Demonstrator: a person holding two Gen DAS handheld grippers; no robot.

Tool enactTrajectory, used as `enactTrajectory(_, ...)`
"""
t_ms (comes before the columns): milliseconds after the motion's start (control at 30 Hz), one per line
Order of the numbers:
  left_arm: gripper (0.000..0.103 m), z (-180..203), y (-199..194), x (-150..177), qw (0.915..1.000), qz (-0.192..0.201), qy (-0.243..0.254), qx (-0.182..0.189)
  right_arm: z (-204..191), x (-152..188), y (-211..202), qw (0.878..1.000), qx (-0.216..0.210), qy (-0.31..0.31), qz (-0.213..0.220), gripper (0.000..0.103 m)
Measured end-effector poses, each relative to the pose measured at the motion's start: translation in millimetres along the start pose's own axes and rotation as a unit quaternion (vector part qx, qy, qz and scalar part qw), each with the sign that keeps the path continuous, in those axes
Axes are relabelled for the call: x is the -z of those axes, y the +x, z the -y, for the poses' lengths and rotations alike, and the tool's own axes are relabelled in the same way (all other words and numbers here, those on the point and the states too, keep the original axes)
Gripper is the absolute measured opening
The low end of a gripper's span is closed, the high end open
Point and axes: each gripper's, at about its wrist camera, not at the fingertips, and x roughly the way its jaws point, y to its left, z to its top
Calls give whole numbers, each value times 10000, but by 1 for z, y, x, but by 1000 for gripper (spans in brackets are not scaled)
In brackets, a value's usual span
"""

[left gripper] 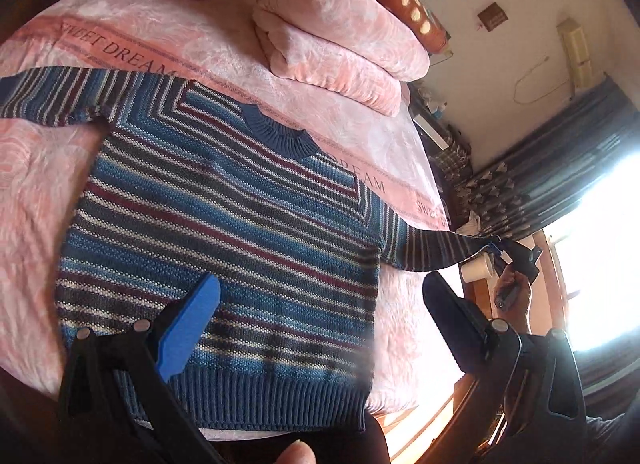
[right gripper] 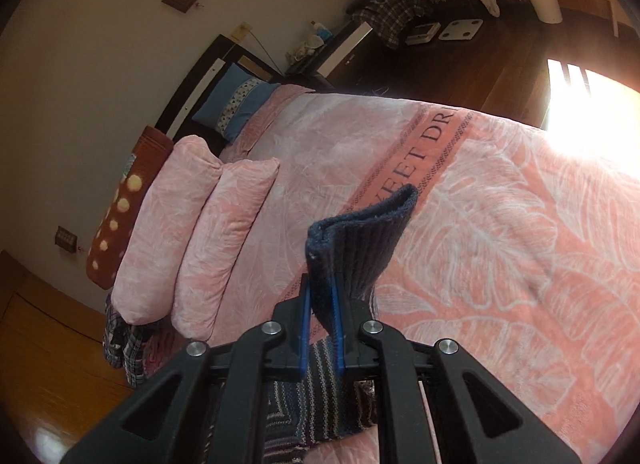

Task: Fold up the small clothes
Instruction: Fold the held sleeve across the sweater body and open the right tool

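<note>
I see the striped knit sweater (left gripper: 224, 232) lying flat and face up on the pink bedspread (left gripper: 36, 200), its hem at the near edge of the bed and its collar toward the far side. My right gripper (right gripper: 320, 324) has its jaws clamped on the dark ribbed cuff (right gripper: 360, 240) of the right-hand sleeve, lifted clear of the bed. My left gripper (left gripper: 320, 328) hangs over the lower body of the sweater, jaws spread wide and holding nothing. A folded pink quilt (left gripper: 340, 36) sits at the far side.
</note>
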Motion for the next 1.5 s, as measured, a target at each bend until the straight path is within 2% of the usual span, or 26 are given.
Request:
enactTrajectory(100,100,-6,-9,-4,9997,247,-69,61,-41,15,5,9992,-157,-361,-67,9)
enactTrajectory(267,101,-11,-20,-12,9974,691,58,-195,-95,47,21,9956,-483,-726,-344,9)
enactTrajectory(367,101,-14,-21,-20,9965,790,86,-253,-125,65,31,9925,-632,-938,-453,9)
enactTrajectory(433,101,-17,-18,-25,9973,681,83,-252,-144,78,39,9905,-728,-1037,-543,9)
enactTrajectory(567,100,-36,-2,-32,9995,211,-189,-161,-176,110,55,9850,-847,-1330,-704,9)
enactTrajectory(700,100,-42,7,-36,9998,48,-212,29,-206,148,80,9776,-836,-1718,-888,9)
enactTrajectory(900,100,-48,24,-46,9993,-124,-199,286,-233,213,122,9645,-665,-2236,-1242,9)
enactTrajectory(1067,100,-46,46,-62,9983,-298,-41,490,-236,276,164,9451,-332,-2806,-1644,9)
enactTrajectory(1233,100,-52,86,-83,9947,-602,-144,818,-227,347,210,9138,146,-3507,-2045,9)
enactTrajectory(1267,100,-52,97,-87,9937,-676,-149,876,-225,359,217,9066,225,-3633,-2136,10)
enactTrajectory(1333,100,-52,123,-95,9910,-865,-176,1001,-219,380,226,8912,314,-3893,-2308,20)
enactTrajectory(1400,100,-53,152,-103,9875,-1068,-287,1121,-215,391,222,8831,275,-4030,-2389,38)
enactTrajectory(1467,100,-55,186,-109,9798,-1340,-552,1381,-208,392,204,8861,199,-4034,-2274,43)
enactTrajectory(1500,100,-58,203,-111,9761,-1446,-717,1454,-202,389,192,8921,147,-3951,-2186,43)
